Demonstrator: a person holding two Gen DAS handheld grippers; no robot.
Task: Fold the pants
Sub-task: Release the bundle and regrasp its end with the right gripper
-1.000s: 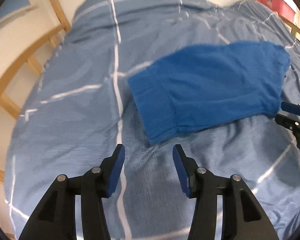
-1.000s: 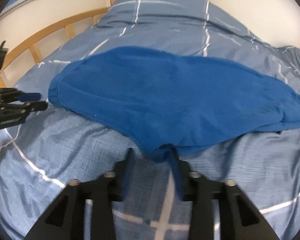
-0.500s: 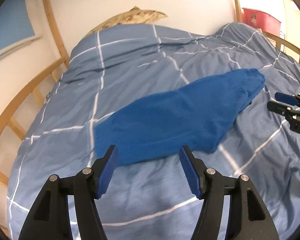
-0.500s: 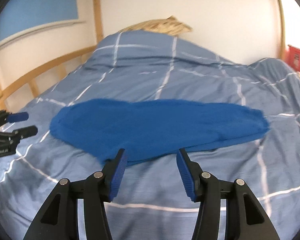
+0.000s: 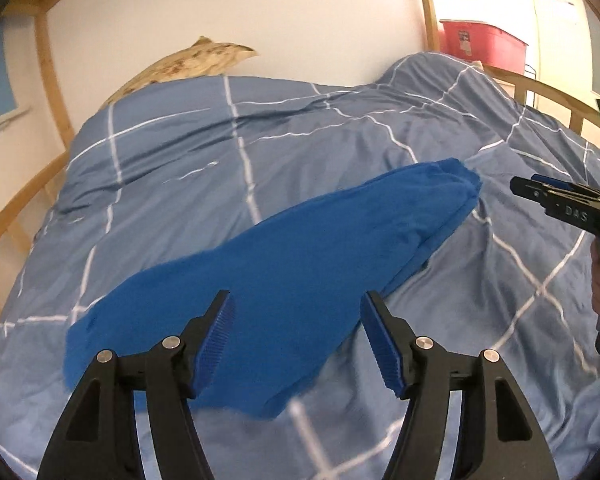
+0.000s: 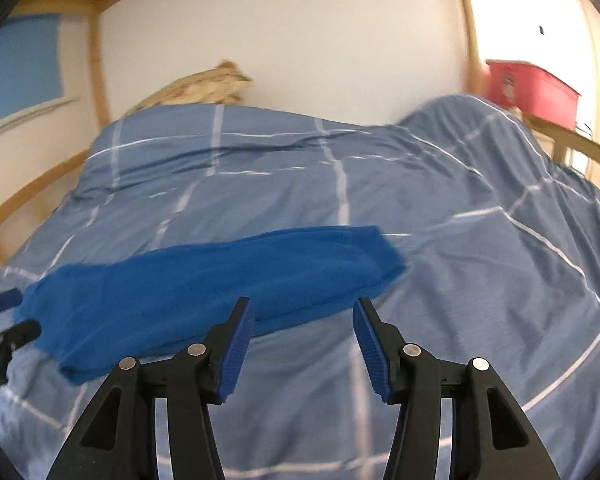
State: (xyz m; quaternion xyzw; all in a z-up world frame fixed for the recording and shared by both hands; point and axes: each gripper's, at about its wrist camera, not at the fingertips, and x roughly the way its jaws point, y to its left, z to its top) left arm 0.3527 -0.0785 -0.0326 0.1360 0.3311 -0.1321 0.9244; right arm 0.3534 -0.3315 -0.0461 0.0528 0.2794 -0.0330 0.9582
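- Rails of a wooden bed frame [image 5: 48, 80] stand at the far left, beside a blue checked duvet [image 5: 180, 160] that covers the whole bed.
- Our left tool [image 5: 296, 344] now hangs clear above the near end of the pants [image 5: 300, 264], jaws spread wide and empty; a second ago it sat low by that cloth edge, so we have lifted away.
- Pants lie across the middle of the duvet as one long narrow blue band, legs stacked, edges fairly even, soft fleece-like cloth with a rounded far end.
- Our right tool [image 6: 301, 344] is likewise wide apart and holds nothing; a second ago its pads pinched the lower edge, so the cloth has been let go and we have backed off.
- We judge the lengthwise fold done, and a crosswise fold, end to end, is what remains.
- Red storage box [image 5: 481, 42] sits beyond the bed at the far right.
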